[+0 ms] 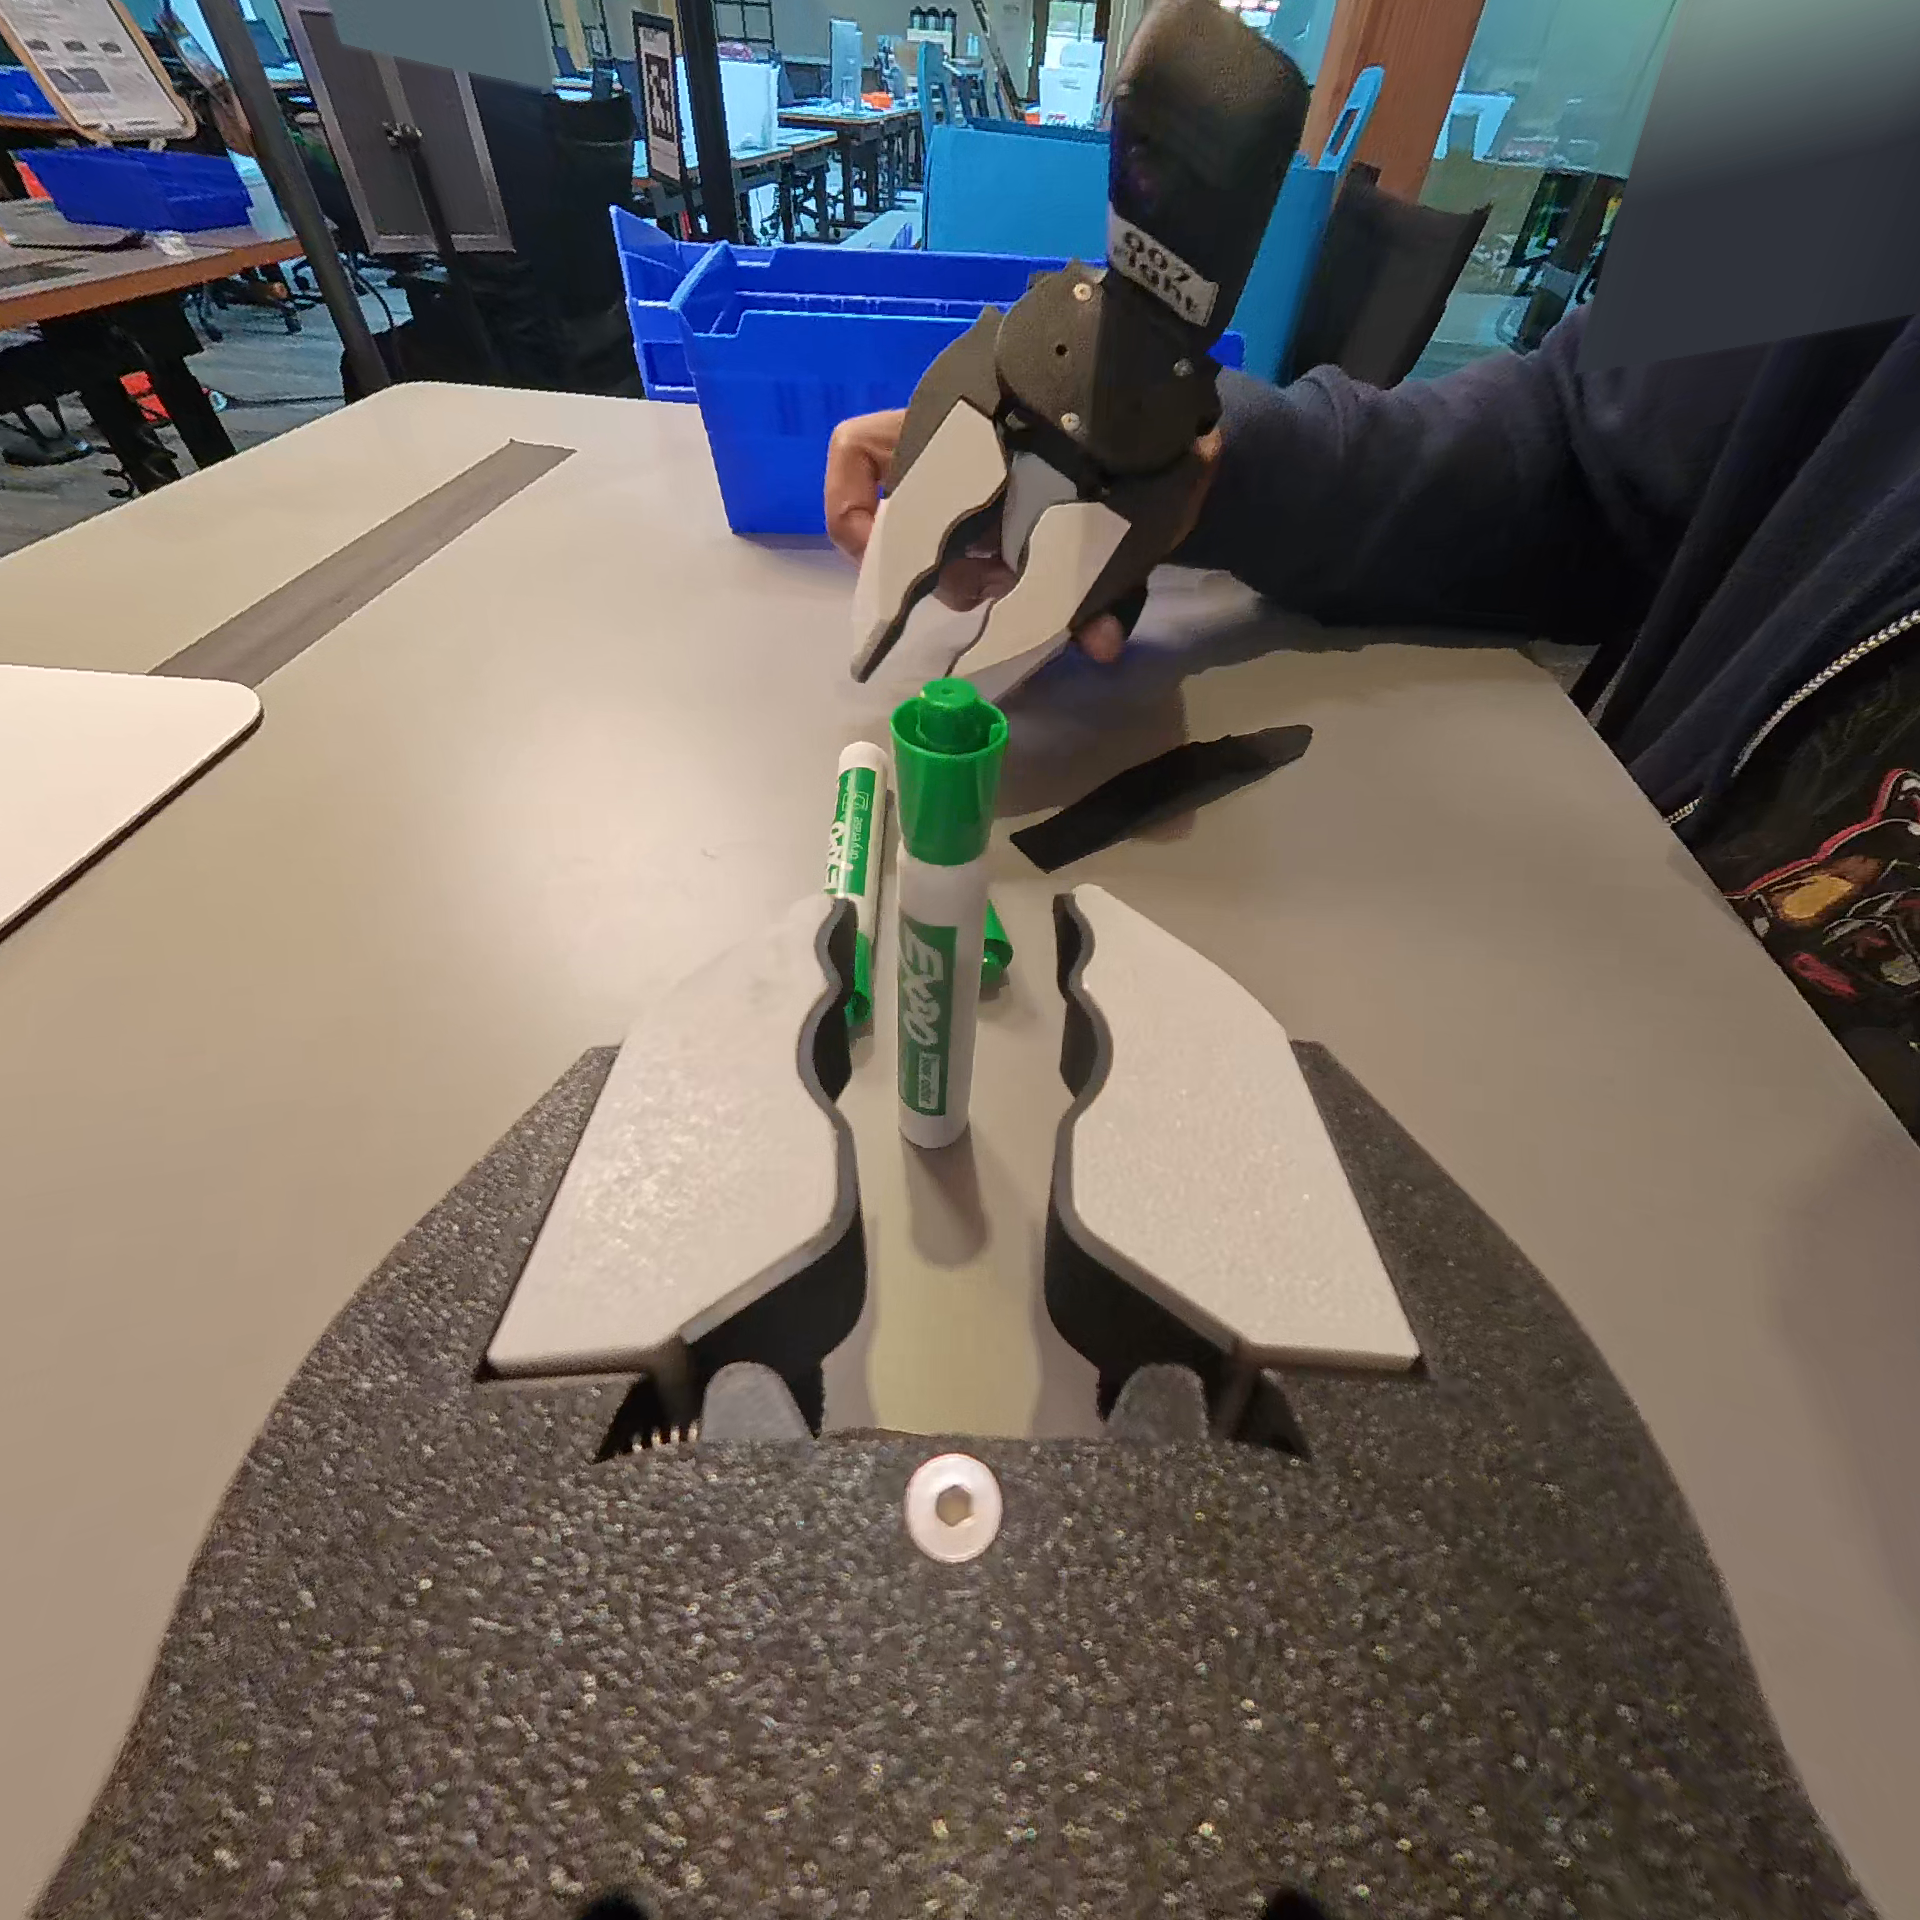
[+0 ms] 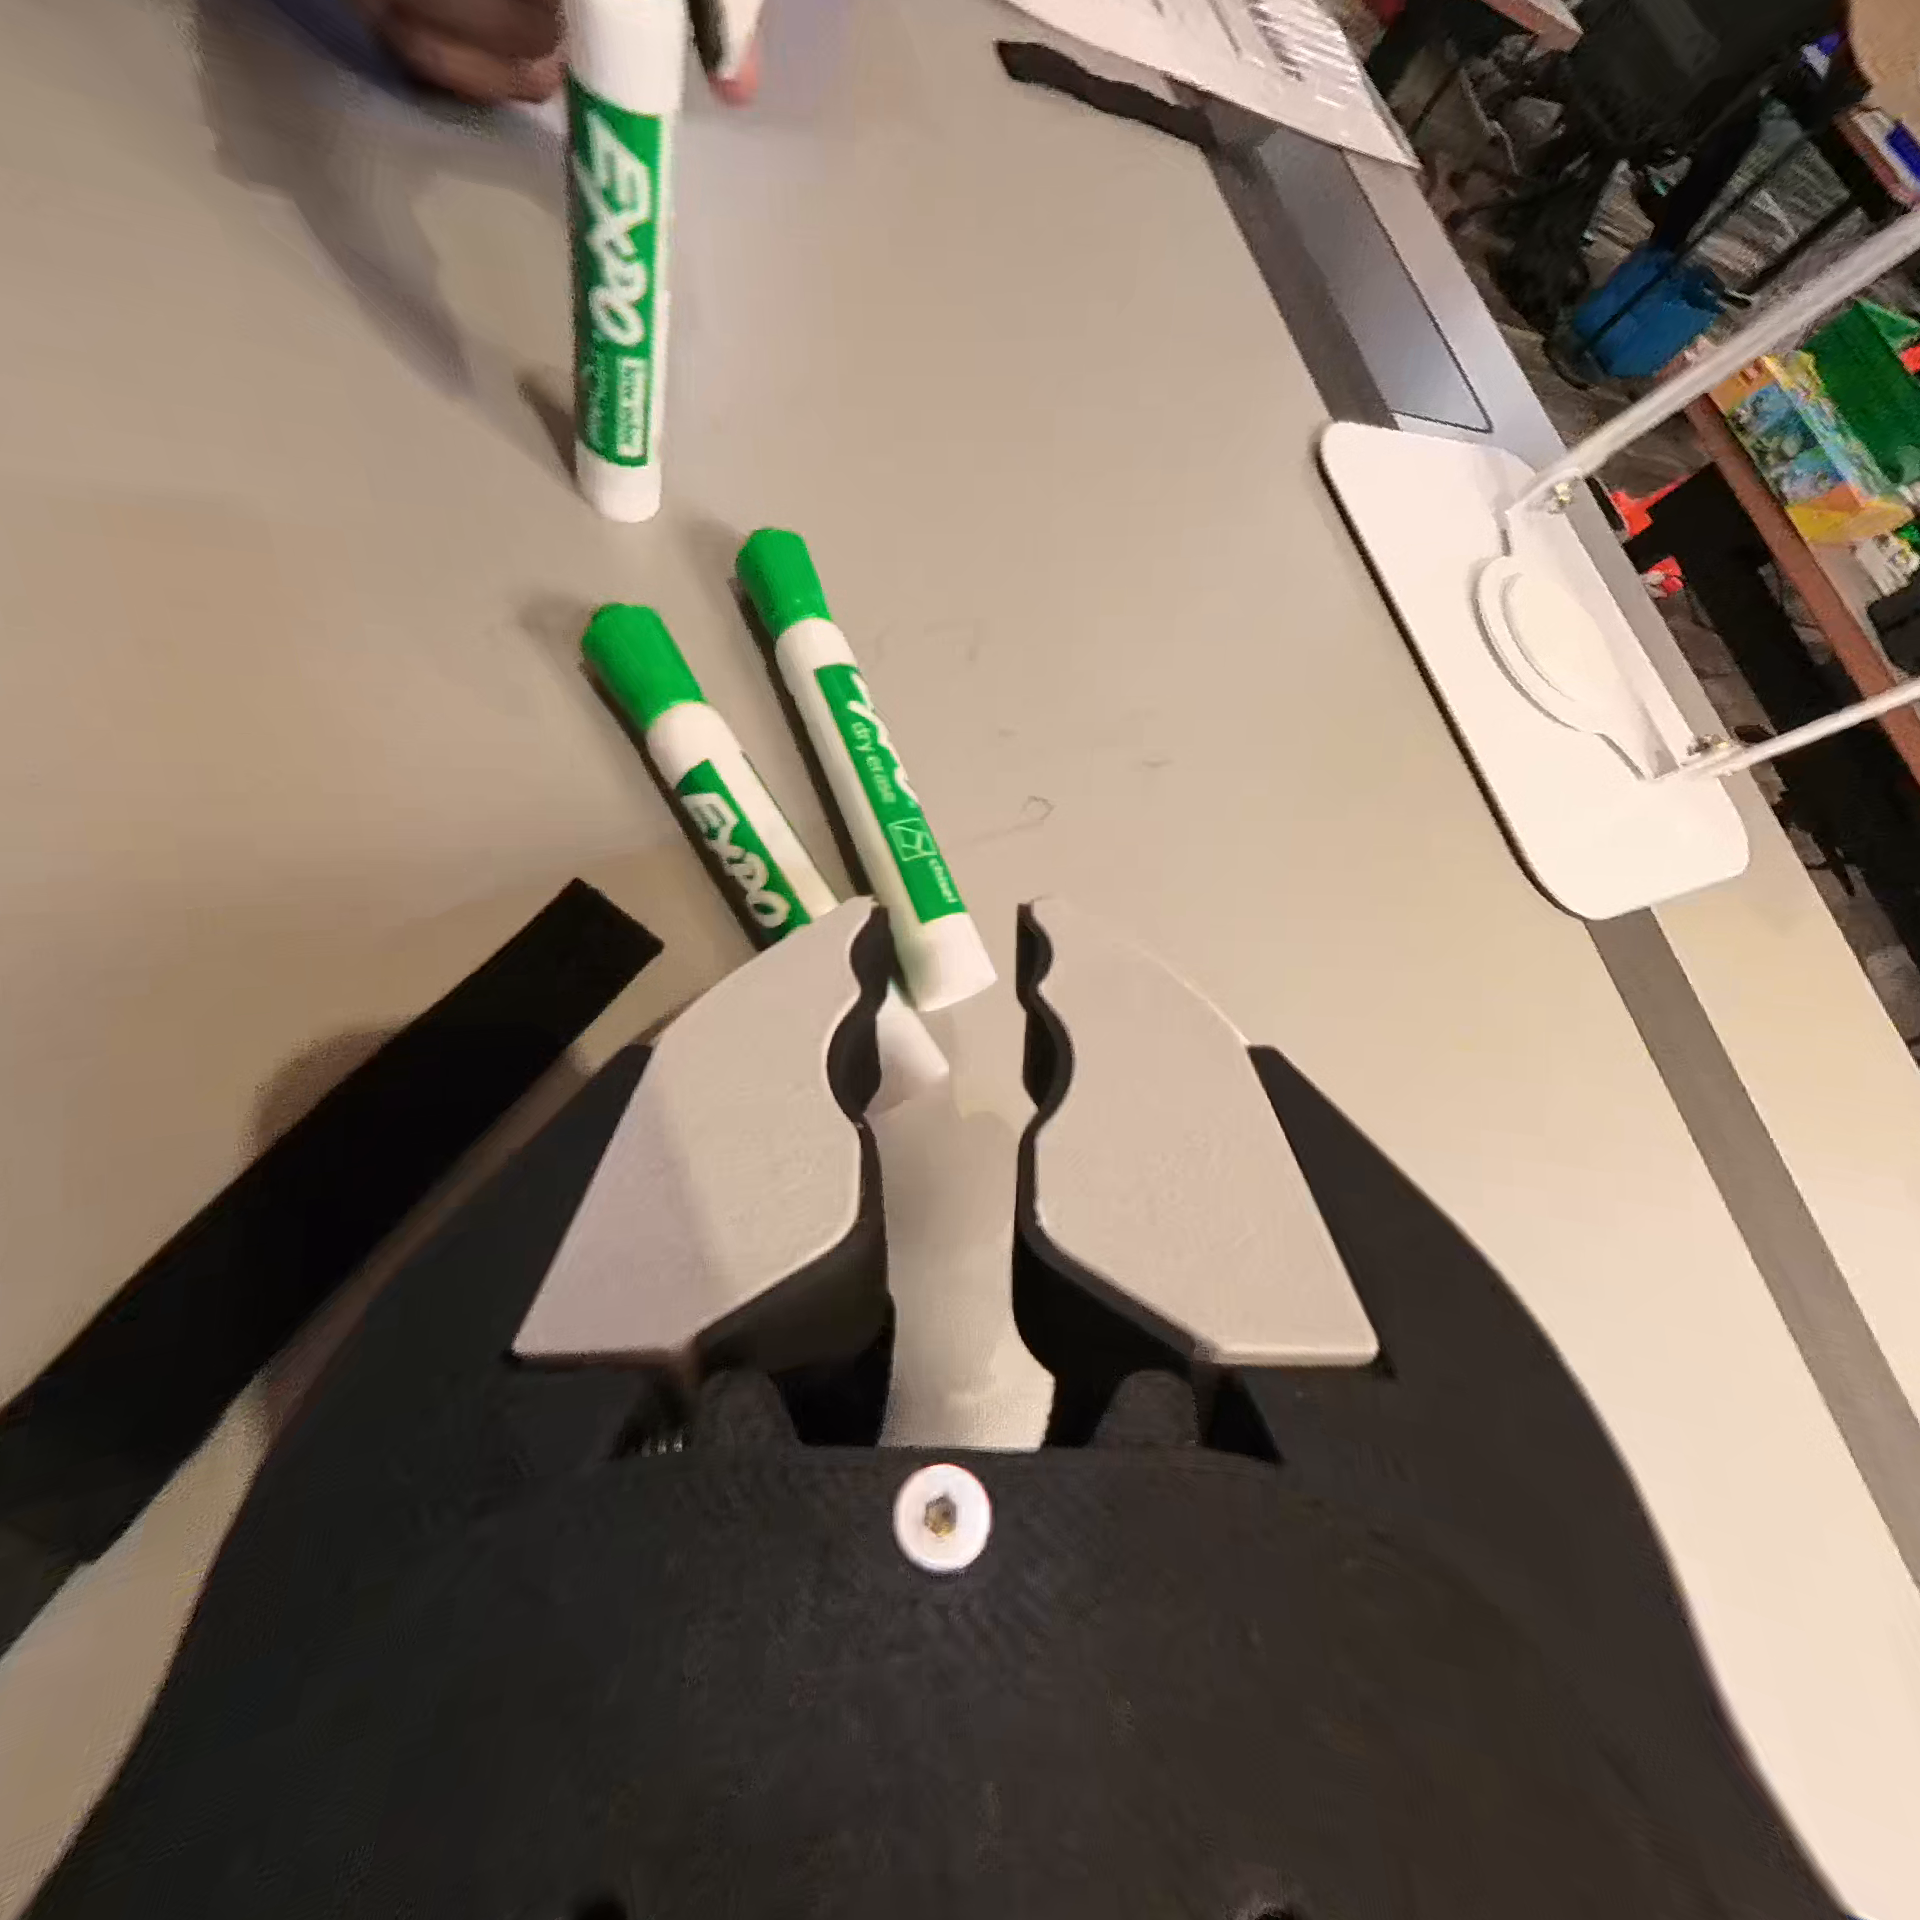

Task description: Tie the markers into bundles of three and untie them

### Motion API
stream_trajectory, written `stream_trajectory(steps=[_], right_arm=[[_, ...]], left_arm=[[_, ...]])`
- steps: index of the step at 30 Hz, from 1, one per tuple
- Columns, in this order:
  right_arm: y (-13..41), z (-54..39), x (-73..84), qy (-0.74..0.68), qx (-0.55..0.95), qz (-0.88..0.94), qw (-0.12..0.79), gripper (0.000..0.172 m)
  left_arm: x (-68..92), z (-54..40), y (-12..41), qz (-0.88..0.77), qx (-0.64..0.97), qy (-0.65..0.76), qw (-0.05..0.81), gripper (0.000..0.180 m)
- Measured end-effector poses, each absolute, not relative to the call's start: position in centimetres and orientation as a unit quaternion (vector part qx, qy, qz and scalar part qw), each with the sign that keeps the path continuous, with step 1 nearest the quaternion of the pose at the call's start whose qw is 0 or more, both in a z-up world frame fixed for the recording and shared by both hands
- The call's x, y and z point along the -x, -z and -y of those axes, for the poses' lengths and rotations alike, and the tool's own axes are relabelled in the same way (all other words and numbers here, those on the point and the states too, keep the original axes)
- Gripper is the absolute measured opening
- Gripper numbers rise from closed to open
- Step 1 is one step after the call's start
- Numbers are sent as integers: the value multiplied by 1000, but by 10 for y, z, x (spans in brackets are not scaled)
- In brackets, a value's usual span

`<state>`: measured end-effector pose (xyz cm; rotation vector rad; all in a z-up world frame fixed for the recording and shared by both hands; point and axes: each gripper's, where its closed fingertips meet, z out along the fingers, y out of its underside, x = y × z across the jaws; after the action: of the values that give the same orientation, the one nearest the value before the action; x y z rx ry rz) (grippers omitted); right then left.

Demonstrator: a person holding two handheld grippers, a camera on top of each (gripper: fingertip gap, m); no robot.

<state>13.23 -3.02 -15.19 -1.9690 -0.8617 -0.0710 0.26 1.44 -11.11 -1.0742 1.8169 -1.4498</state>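
One green-capped marker point(image 1: 940, 925) is stood upright on the bench point(image 1: 416, 831), between the fingers of the left gripper point(image 1: 951, 935), whose jaws are spread wide with clear gaps on either side, so nothing is gripped. The upright pose probably makes it easy to gather. Two more markers point(image 2: 717, 779) point(image 2: 862, 769) are laid side by side just beyond it, caps toward the left gripper, within reach for a bundle of three. The right gripper point(image 2: 951, 935) is held above their white ends, jaws narrowed but empty. A black strap point(image 1: 1164, 795) is left flat to the right, presumably kept ready for tying.
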Motion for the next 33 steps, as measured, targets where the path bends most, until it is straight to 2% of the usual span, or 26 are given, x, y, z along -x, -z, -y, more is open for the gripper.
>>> stream_trajectory(steps=[8,16,20,26,29,33], right_arm=[[165,40,-116,-9,803,399,443,23],[185,43,-117,-19,831,403,383,29],[187,49,-118,-25,842,403,358,20],[188,58,-122,-13,845,418,334,18],[187,61,-127,-2,843,424,332,18],[170,61,-127,-33,833,405,375,18]], left_arm=[[-5,-17,113,-680,411,536,285,37],[-7,-15,116,-686,412,529,284,37],[-7,-14,116,-688,411,527,283,37],[-6,-15,114,-684,410,533,283,37],[-5,-17,111,-676,411,543,283,37],[-3,-21,104,-666,405,553,295,38]])
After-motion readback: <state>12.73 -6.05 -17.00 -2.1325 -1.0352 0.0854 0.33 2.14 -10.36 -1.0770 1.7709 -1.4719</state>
